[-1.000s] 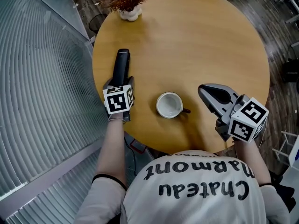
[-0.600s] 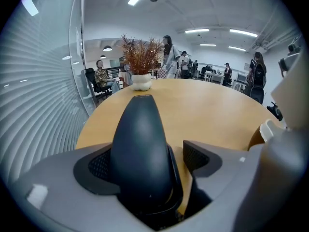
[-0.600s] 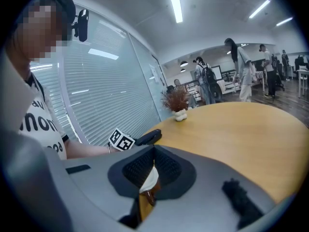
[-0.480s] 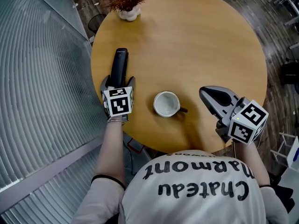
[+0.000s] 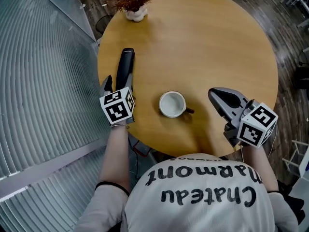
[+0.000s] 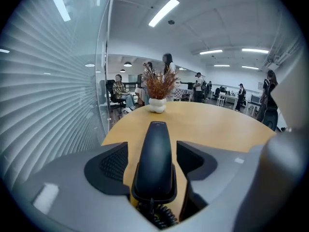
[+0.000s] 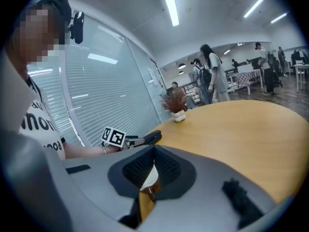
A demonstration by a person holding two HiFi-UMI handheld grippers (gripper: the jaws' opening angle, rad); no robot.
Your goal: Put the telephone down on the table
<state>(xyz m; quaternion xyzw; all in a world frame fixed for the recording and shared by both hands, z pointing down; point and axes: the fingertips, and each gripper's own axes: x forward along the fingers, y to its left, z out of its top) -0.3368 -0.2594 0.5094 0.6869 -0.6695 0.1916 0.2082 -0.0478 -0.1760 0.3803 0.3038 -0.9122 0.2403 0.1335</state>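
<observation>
Round wooden desk (image 5: 217, 42) is sitting close beside a glass partition w/ horizontal blinds (image 5: 43, 81), which is running along its left side. Dark plank floor (image 5: 289, 28) is showing past the desk's far & right edges. Ceiling strip lights (image 6: 164, 12) are glowing white overhead. Open-plan office is stretching out behind, w/ ppl (image 6: 167, 64) standing & sitting in the bkgd, too small for detail.
</observation>
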